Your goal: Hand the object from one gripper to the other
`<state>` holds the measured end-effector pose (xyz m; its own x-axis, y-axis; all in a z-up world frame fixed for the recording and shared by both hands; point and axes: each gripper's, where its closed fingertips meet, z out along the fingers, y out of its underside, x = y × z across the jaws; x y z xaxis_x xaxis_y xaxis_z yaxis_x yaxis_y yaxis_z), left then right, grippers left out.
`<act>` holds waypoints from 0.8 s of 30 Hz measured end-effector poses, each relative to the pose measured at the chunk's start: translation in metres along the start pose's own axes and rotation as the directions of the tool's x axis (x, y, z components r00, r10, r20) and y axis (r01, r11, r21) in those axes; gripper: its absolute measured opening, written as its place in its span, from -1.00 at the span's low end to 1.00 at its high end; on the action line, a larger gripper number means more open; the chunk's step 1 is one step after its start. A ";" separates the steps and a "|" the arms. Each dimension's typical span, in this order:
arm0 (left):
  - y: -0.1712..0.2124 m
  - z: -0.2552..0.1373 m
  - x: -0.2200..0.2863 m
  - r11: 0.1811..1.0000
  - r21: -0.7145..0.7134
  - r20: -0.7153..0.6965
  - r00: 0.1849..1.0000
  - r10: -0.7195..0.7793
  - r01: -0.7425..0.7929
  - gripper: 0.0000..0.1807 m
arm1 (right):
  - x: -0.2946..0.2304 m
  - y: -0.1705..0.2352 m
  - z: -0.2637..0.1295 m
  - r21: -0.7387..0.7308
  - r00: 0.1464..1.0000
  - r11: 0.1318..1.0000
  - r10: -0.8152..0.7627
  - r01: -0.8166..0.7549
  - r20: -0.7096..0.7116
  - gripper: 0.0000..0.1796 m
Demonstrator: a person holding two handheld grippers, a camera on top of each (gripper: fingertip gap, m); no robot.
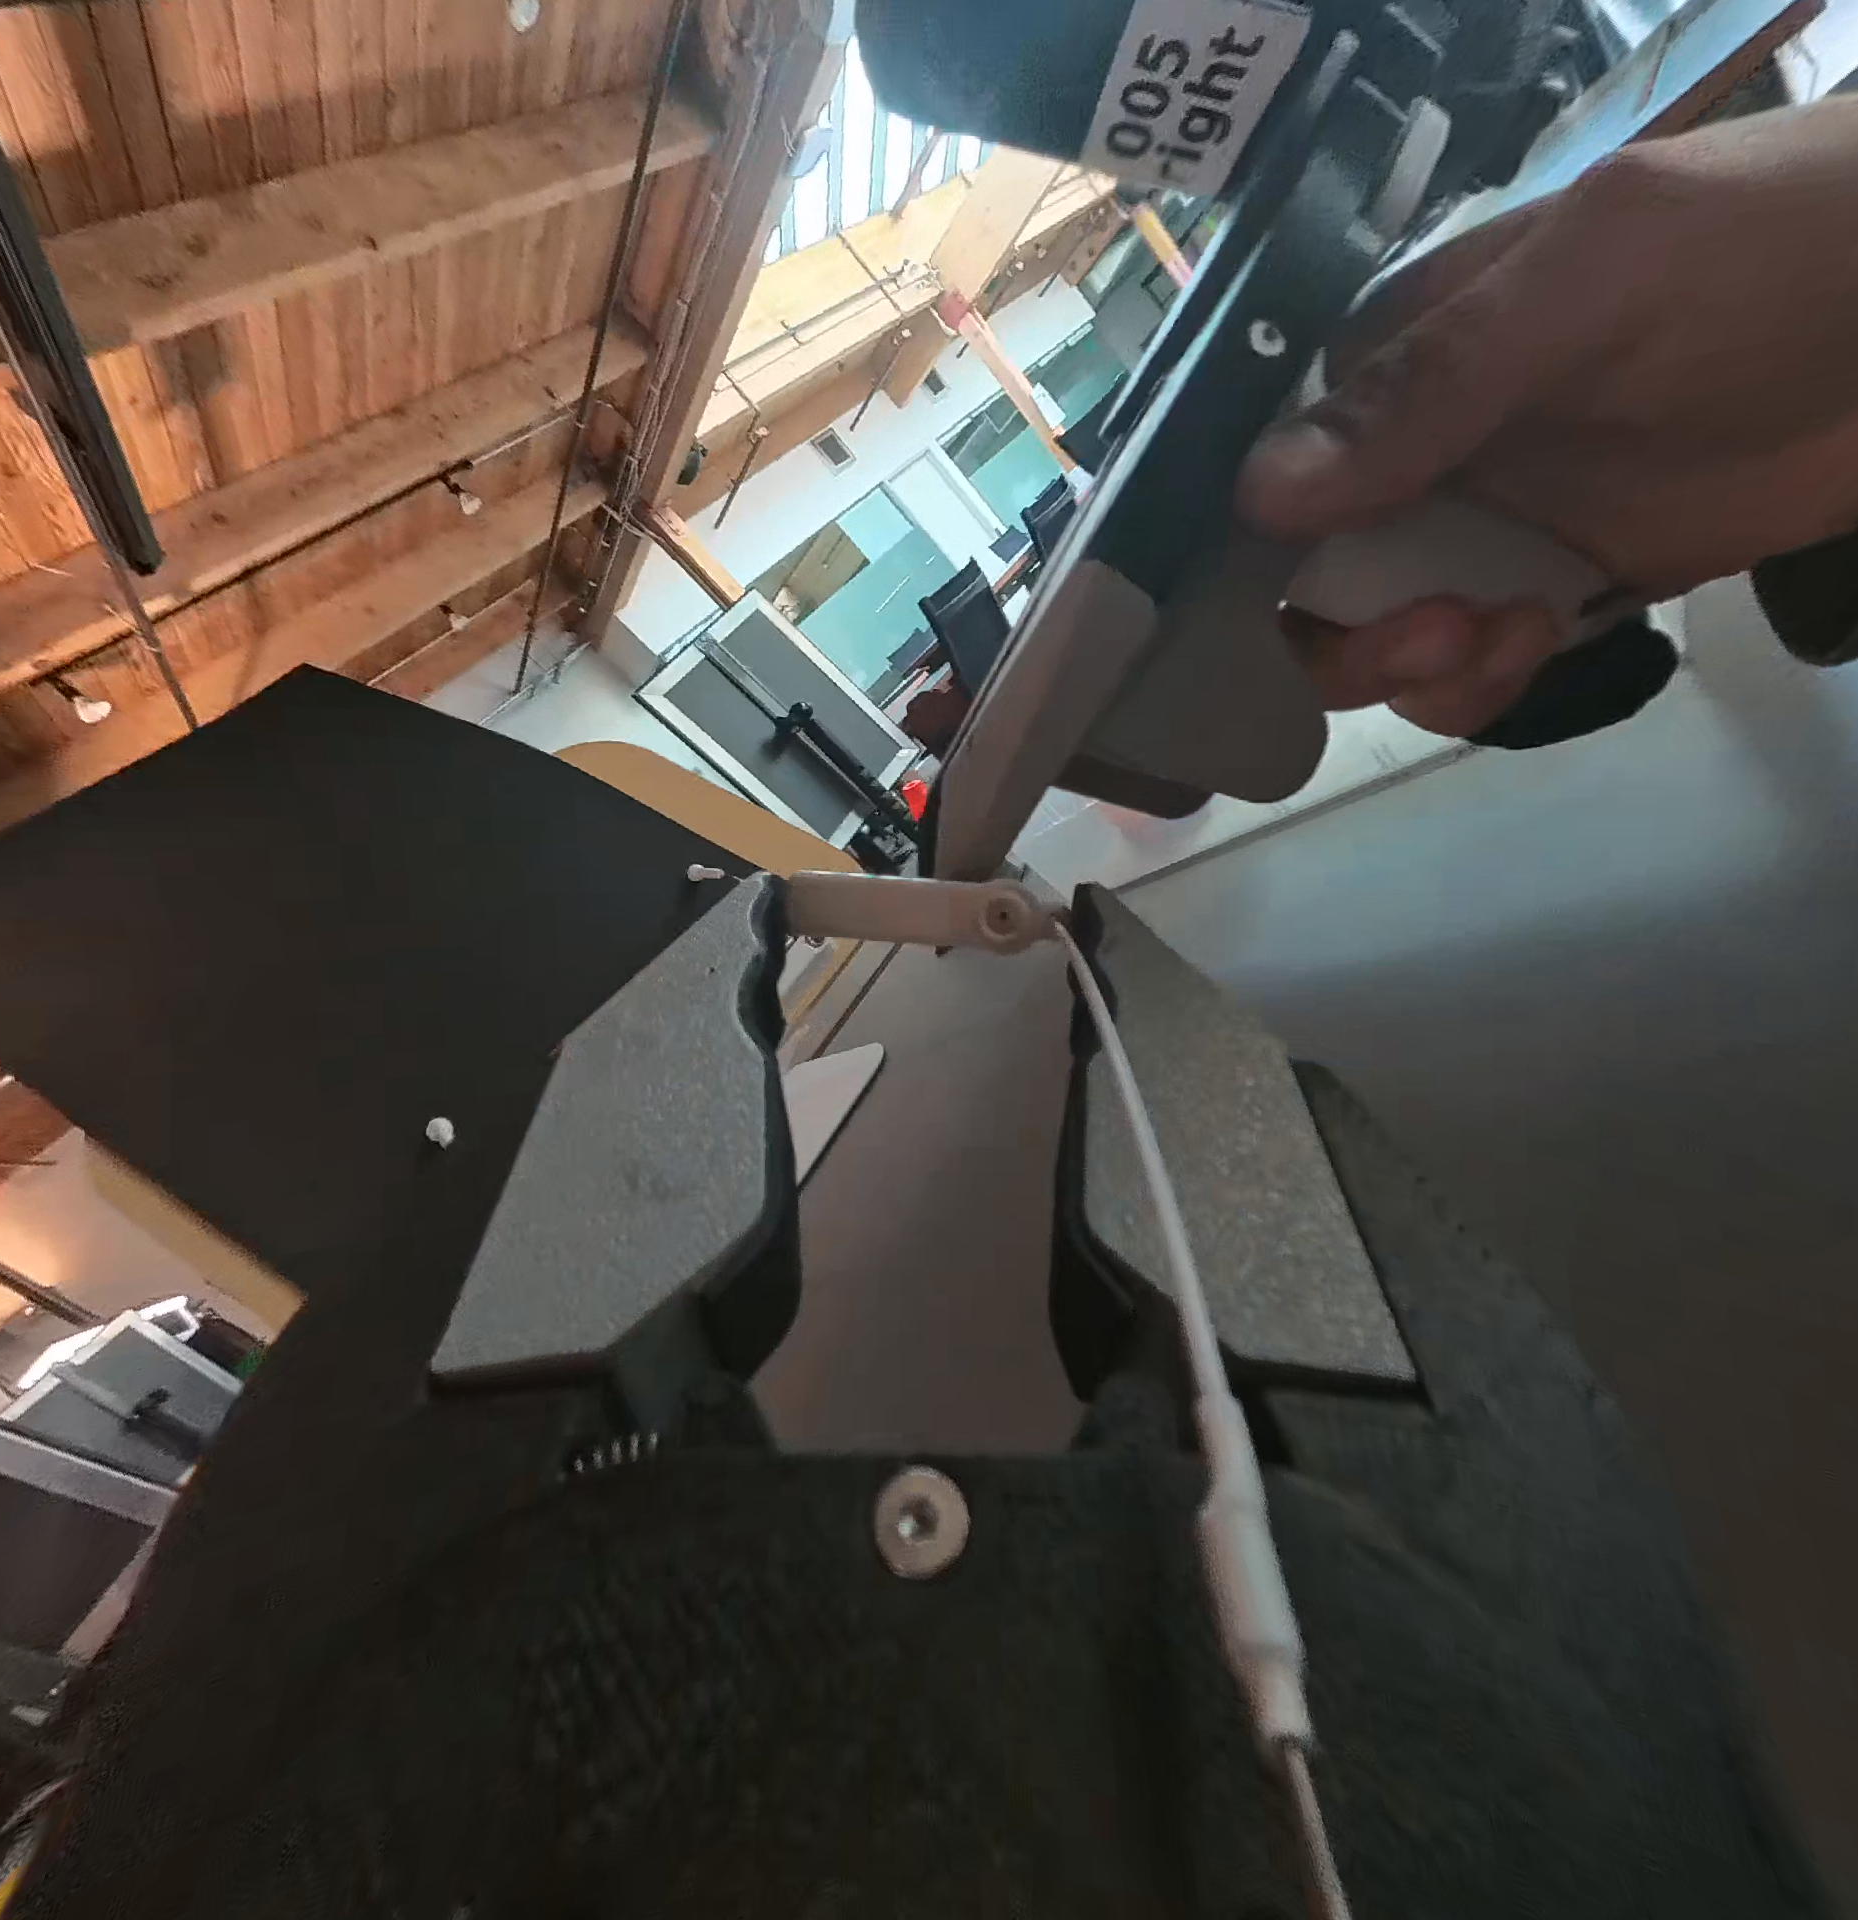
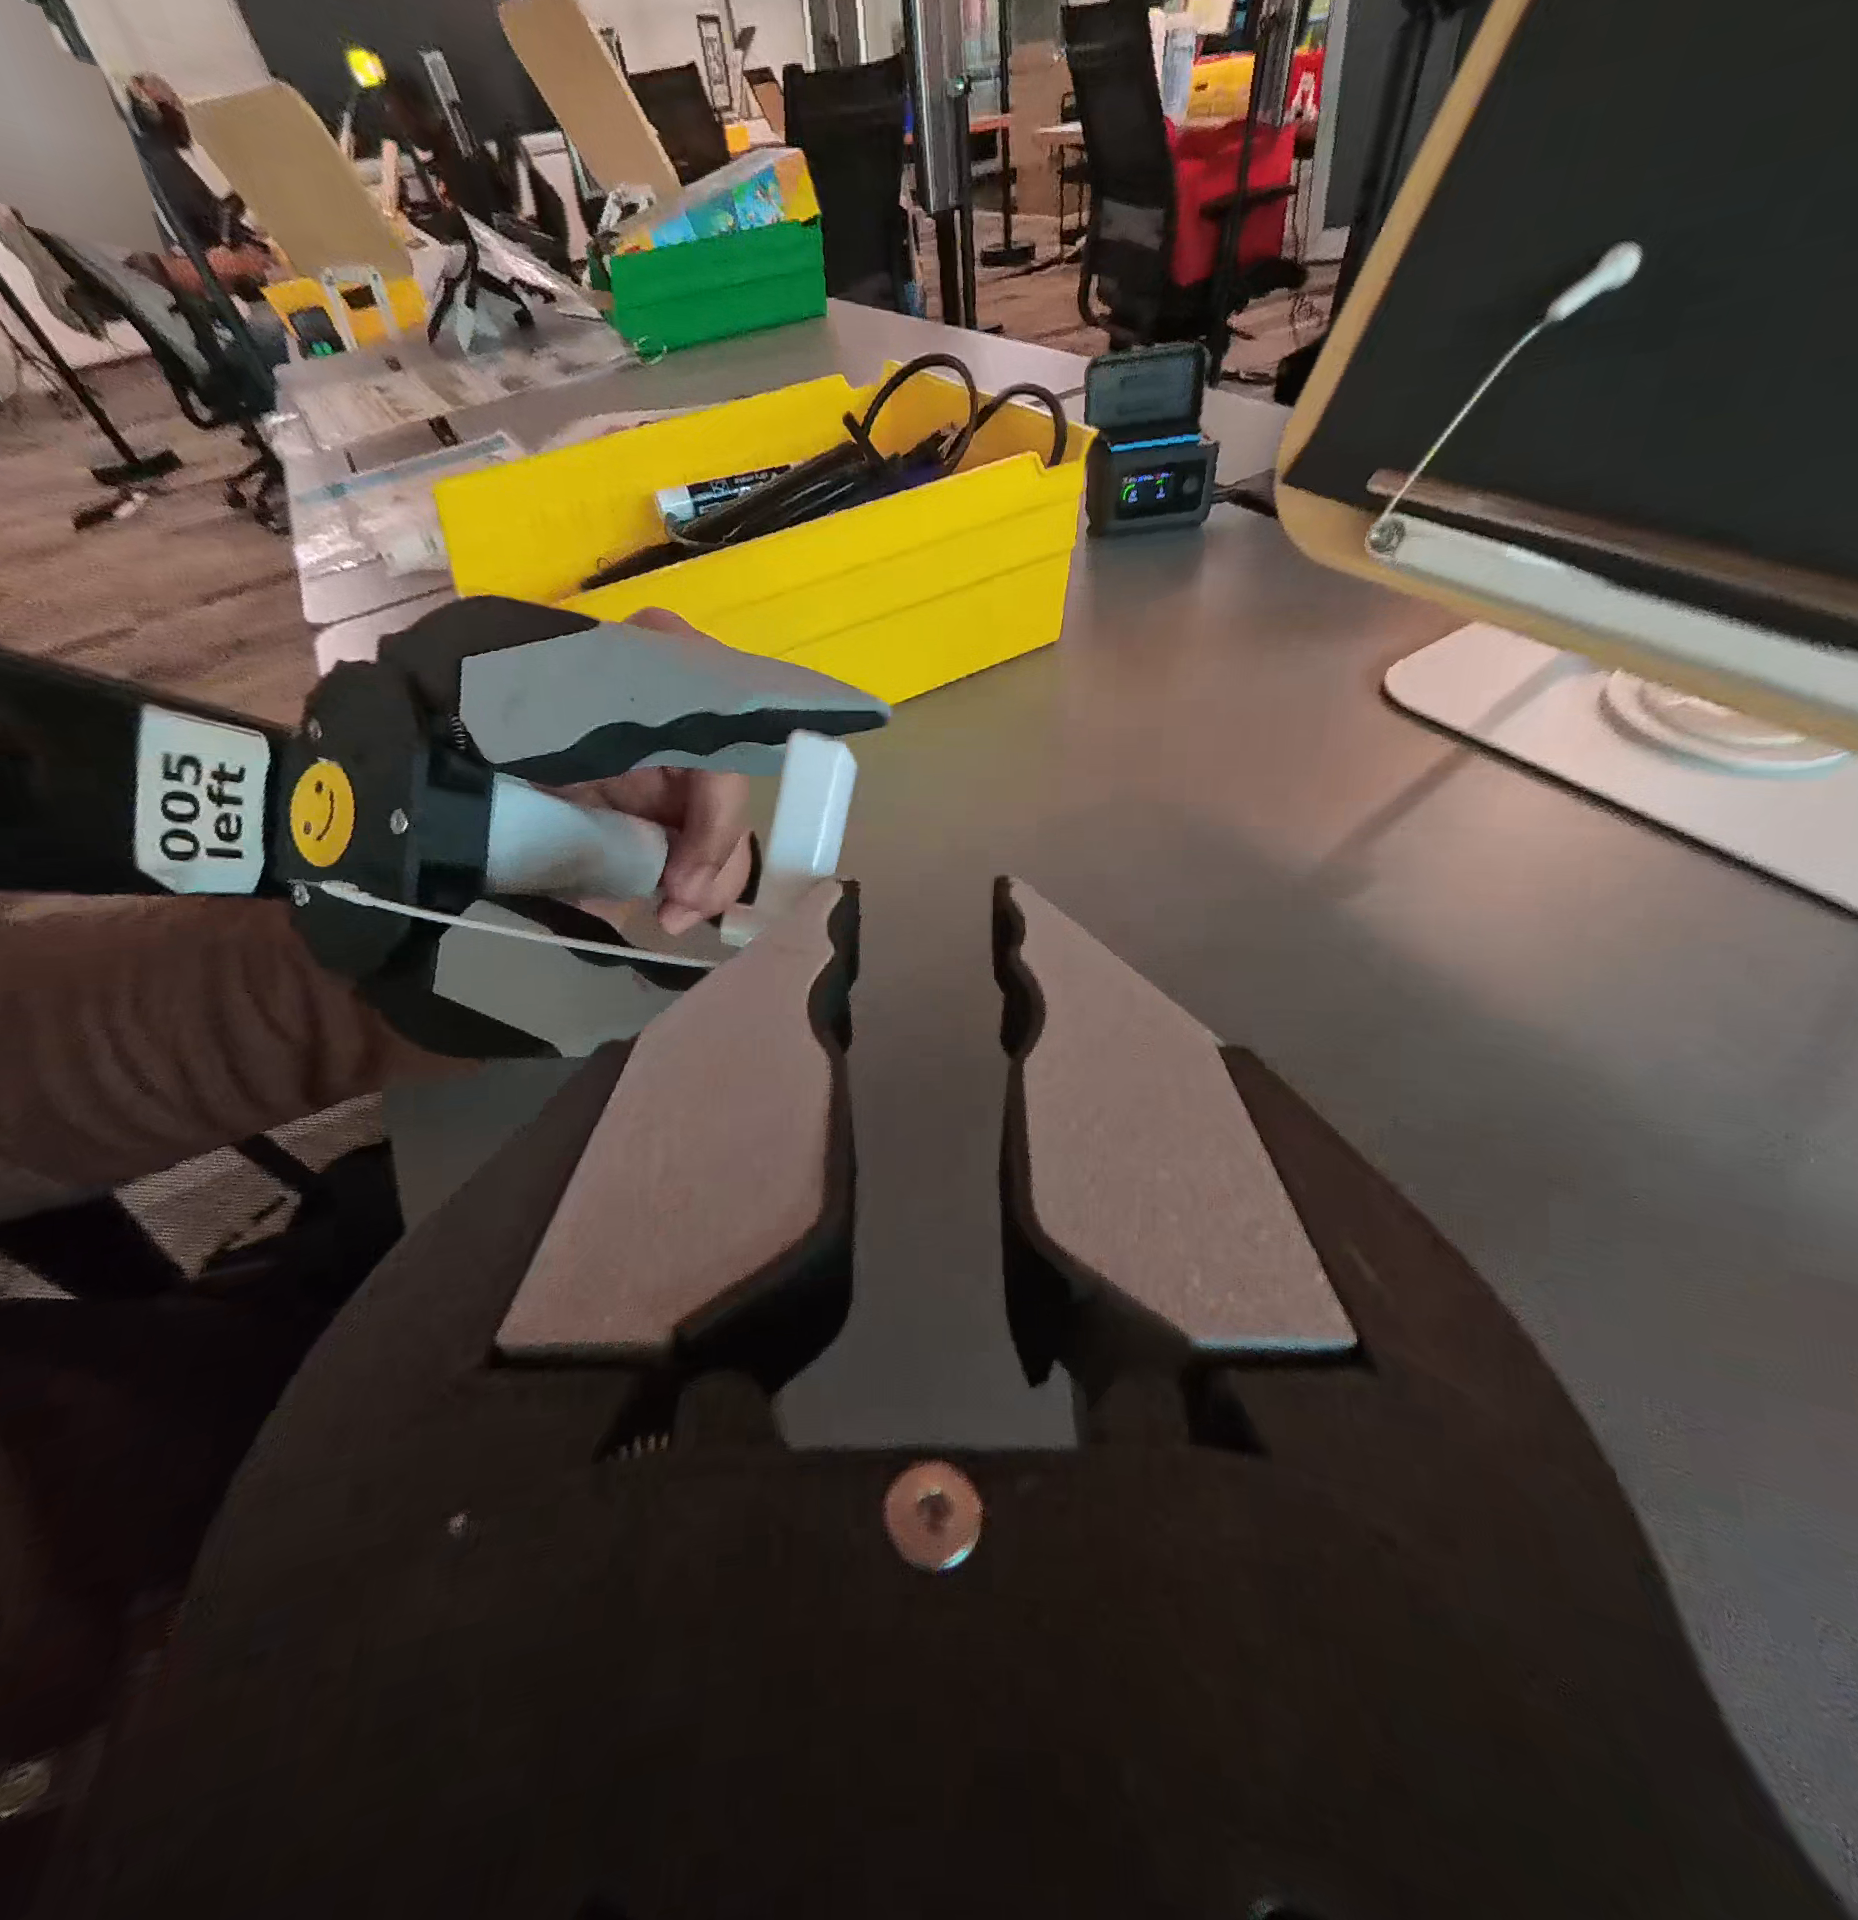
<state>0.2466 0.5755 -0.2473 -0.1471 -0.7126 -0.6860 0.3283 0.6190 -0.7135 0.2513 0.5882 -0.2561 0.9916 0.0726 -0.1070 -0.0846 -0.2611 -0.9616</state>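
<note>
Handover midway; white adapter (image 2: 816, 805) not yet passed.
Left gripper (image 1: 920, 914) clamps it across its tips; right gripper (image 2: 925, 904), narrowly parted and empty, sits just beside it; grasp and release remain.

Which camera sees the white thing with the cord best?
The right wrist view: the white adapter shows side-on, held in the left gripper. The left wrist view shows only its thin edge between the fingertips, plus the cord.
</note>
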 end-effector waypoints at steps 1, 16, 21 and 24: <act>0.000 0.000 0.001 1.000 0.001 0.001 1.000 0.009 -0.009 -0.42 | 0.000 -0.001 -0.001 0.007 1.000 1.000 0.014 -0.014 0.013 -0.75; 0.000 0.001 0.010 0.999 -0.007 -0.041 0.999 -0.032 0.032 -0.42 | -0.025 0.003 0.005 -0.002 0.987 1.000 0.008 -0.008 0.161 -0.86; 0.007 0.003 0.013 0.973 -0.037 -0.100 0.968 -0.228 0.226 -0.44 | -0.002 -0.010 -0.007 0.050 0.996 0.995 -0.085 0.085 0.002 -0.89; 0.006 0.003 0.013 0.910 -0.049 -0.169 0.895 -0.414 0.412 -0.49 | 0.011 -0.018 -0.022 0.033 0.945 0.955 -0.285 0.294 -0.164 -0.90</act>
<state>0.2492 0.5689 -0.2606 -0.4254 -0.8376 -0.3427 0.1928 0.2861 -0.9386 0.2662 0.5727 -0.2343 0.9767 -0.0147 0.2140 0.2070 -0.1968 -0.9583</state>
